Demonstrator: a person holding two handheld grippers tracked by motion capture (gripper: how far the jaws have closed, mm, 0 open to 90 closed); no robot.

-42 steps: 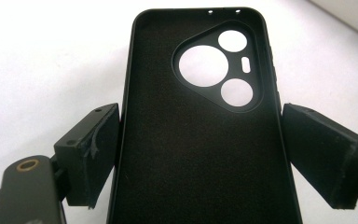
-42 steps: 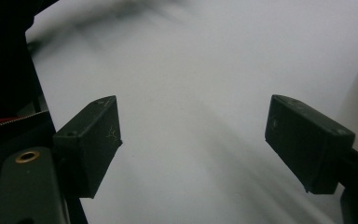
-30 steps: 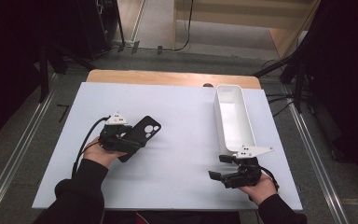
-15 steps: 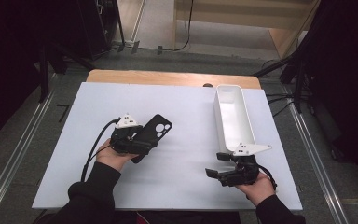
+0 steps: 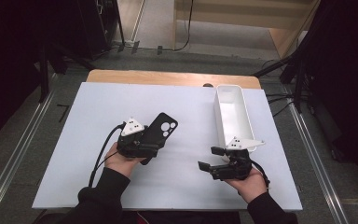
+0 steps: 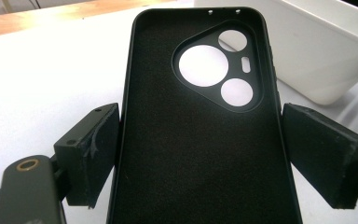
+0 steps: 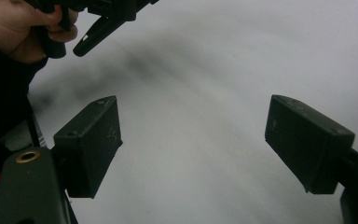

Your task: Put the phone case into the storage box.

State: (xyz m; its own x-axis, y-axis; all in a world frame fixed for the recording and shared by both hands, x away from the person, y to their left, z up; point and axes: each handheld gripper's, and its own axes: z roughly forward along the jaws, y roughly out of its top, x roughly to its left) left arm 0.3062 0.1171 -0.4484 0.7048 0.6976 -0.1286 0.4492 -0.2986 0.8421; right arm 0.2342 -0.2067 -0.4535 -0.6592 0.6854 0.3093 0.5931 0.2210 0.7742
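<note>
No brand name, label or readable writing shows on anything here. The black soft-looking phone case (image 6: pixel 200 140) has a matte, finely grained inner face turned toward the camera, rounded corners, a raised rim and a rounded-triangular camera cut-out with three round holes and a small slot; two tiny holes pierce its top edge. The left gripper (image 6: pixel 200 154) grasps this case across its width, the worn black rubbery pads pressing on both long edges. In the high view the case (image 5: pixel 161 133) sticks out of the left gripper (image 5: pixel 151 142) over the middle of the smooth white rectangular table board (image 5: pixel 98 107), tilted toward the far right. The long, narrow white plastic bin (image 5: pixel 233 114), glossy and with rounded corners, stands near the board's right edge, well apart from the case. The right gripper (image 5: pixel 207 158) hangs just in front of the bin's near end with its blocky black jaws spread apart and nothing between them; its own view shows scuffed pads (image 7: pixel 93 144) over blurred white board.
</note>
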